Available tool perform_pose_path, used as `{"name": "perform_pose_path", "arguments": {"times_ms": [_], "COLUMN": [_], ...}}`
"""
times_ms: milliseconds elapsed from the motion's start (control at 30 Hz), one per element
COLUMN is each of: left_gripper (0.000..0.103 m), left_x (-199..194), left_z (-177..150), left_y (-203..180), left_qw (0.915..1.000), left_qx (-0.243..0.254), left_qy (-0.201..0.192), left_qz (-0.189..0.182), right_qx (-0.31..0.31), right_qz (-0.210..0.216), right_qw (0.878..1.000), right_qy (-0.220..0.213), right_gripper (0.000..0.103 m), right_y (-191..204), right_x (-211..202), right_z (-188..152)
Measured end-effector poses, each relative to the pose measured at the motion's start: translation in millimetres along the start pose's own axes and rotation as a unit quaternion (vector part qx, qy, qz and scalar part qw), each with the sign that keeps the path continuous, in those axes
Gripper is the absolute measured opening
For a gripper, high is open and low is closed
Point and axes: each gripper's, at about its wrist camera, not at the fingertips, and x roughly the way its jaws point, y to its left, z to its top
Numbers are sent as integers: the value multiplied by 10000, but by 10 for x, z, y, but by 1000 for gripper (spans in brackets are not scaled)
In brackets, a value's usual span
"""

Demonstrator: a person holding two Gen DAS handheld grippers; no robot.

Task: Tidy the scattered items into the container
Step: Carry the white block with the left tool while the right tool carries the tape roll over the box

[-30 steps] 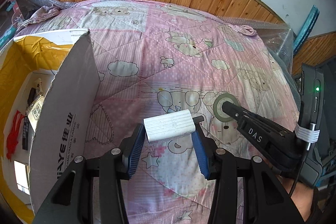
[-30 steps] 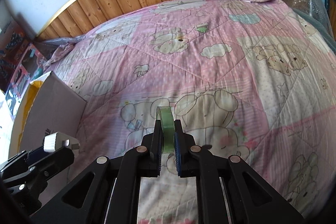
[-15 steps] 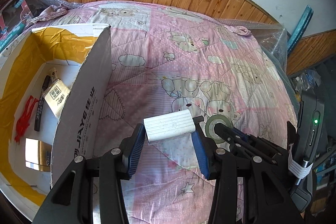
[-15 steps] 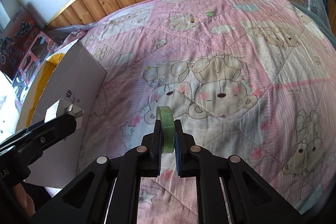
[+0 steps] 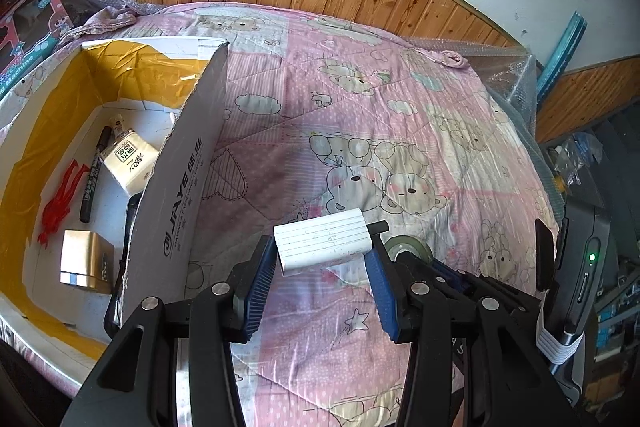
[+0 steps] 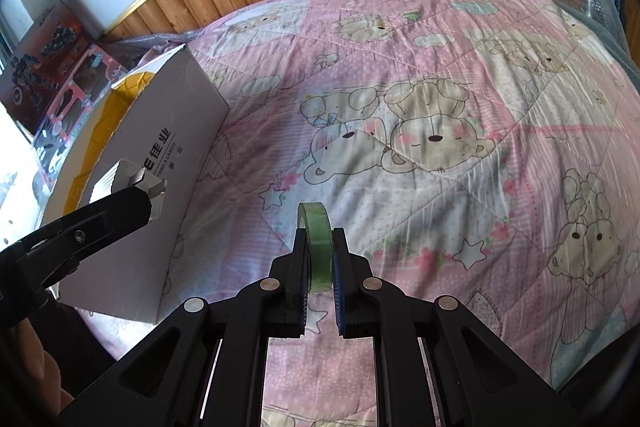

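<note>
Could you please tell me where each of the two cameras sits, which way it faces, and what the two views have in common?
Left wrist: on the left gripper, looking forward over the pink quilt to the wood-panelled wall; its fingers hold a white ribbed block, with the open cardboard box at left.
Right wrist: on the right gripper, facing the same wall; it holds a green tape roll, and a hand shows at lower left.
Shared: quilt, box, block, tape, and each other's gripper.
</note>
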Motion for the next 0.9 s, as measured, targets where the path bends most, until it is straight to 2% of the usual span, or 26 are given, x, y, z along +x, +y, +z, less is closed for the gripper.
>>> {"name": "perform_pose_path", "arguments": {"times_ms": [400,900], "left_gripper": [47,47], "left_x": [-299,-712], "left_z": [-189,-286], "left_y": [166,482], "left_qw": [9999,9986], "left_qx": [-100,-326], "left_qy": [-98,-379], "left_qz": [-92,-141], "right_qx": [-234,-985], "right_qz": [228,669], "right_qw": [9995,9928], "right_qy": [51,-99], "right_gripper": [11,11], "right_y": [296,993], "right_x": [-195,-522], "right_z": [-250,-382]}}
